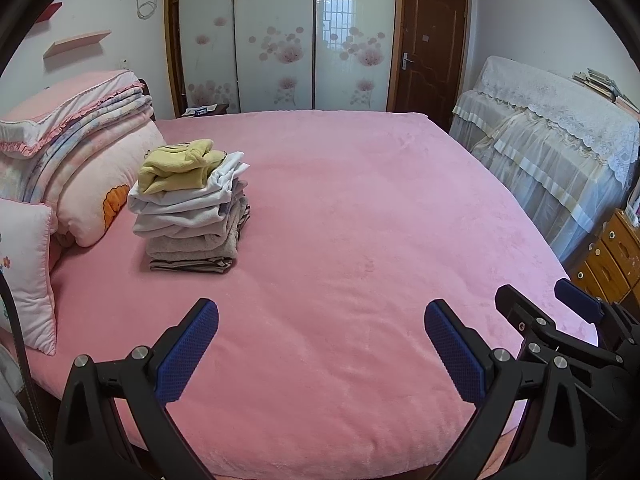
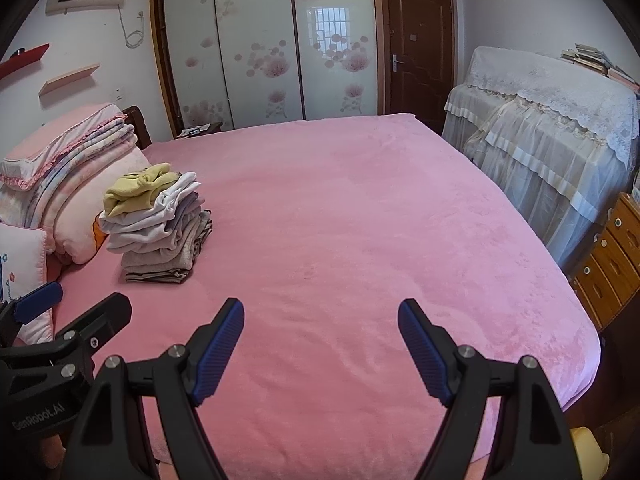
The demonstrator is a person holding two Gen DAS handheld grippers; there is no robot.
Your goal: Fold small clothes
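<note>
Two grippers hang over a wide pink bed (image 1: pixel 360 220) that fills most of both views, with a flowered wardrobe (image 1: pixel 280 36) and a brown door (image 1: pixel 432 44) behind it and a lace-covered piece of furniture (image 1: pixel 552 128) along the right side. Pillows and folded bedding (image 1: pixel 72 152) sit at the head of the bed on the left. Just beside them stands a stack of folded clothes (image 1: pixel 192 208), grey and white pieces below and a yellow garment (image 1: pixel 180 164) bunched on top, looking less neatly folded than the rest. No loose garment lies on the open blanket in front of the tools.

The left gripper (image 1: pixel 320 344) has its jaws spread wide with nothing between them, and the right gripper (image 2: pixel 320 344) is equally wide and empty. The stack lies ahead and to the left of both, well apart from either; the left gripper is the nearer one. Its layers run flat, long edges roughly across the view. Judging by this, the folding looks close to done, with the yellow piece the likely thing to tidy.
</note>
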